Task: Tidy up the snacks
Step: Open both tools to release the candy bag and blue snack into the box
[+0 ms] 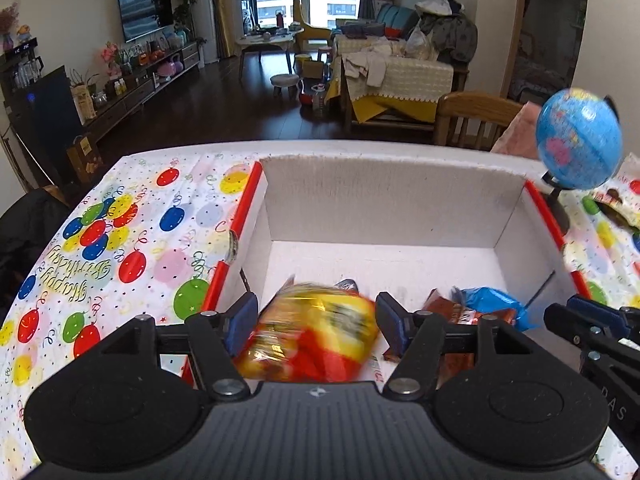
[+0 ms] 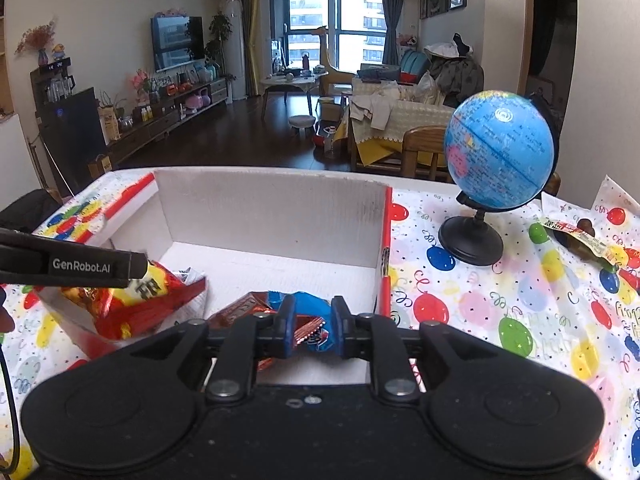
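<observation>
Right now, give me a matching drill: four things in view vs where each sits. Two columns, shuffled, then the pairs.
Things:
1. yellow-red snack bag
2. blue snack pack
3. globe
4. brown bottle

Places:
A. lying on the tablecloth, far right
B. between the left gripper fingers, over the white box
C. standing on the tablecloth just right of the box
D. in the box, between the right gripper fingers

Pairs: 1-B, 2-D, 3-C, 4-A
</observation>
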`<move>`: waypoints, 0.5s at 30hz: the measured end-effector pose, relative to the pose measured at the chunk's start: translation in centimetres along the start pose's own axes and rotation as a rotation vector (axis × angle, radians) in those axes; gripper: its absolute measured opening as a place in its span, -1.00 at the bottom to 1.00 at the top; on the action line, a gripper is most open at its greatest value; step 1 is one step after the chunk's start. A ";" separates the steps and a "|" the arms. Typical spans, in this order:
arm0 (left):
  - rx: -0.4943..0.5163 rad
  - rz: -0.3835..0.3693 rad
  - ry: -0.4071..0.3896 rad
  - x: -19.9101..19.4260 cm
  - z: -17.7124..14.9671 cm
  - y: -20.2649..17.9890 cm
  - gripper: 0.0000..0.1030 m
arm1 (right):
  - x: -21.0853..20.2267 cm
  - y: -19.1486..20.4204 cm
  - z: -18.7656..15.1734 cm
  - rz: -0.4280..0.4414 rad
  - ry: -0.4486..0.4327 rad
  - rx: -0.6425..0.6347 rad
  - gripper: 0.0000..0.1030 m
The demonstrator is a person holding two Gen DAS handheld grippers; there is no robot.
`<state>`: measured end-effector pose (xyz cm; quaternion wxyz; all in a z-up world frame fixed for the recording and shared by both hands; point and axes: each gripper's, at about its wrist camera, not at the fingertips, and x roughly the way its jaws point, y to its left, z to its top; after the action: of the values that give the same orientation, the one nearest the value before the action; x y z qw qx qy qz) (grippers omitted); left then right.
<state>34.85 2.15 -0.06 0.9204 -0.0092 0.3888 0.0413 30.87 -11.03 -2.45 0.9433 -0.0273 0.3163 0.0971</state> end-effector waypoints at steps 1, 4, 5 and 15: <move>-0.002 -0.004 -0.007 -0.5 0.0 0.1 0.31 | -0.5 0.1 0.0 0.001 -0.006 0.002 -0.61; -0.008 -0.013 -0.030 -2.1 -0.1 0.3 0.35 | -1.7 0.0 0.2 0.010 -0.019 0.007 -0.48; -0.010 -0.017 -0.038 -2.6 -0.2 0.4 0.35 | -2.2 0.1 0.2 0.014 -0.026 0.006 -0.46; -0.018 -0.061 -0.097 -8.3 -1.6 1.0 0.36 | -7.7 0.7 -0.4 0.049 -0.089 0.007 -0.22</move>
<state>27.90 2.46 4.76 0.9388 -0.0271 0.3431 0.0173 24.49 -11.64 1.90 0.9539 -0.0121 0.2749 0.1201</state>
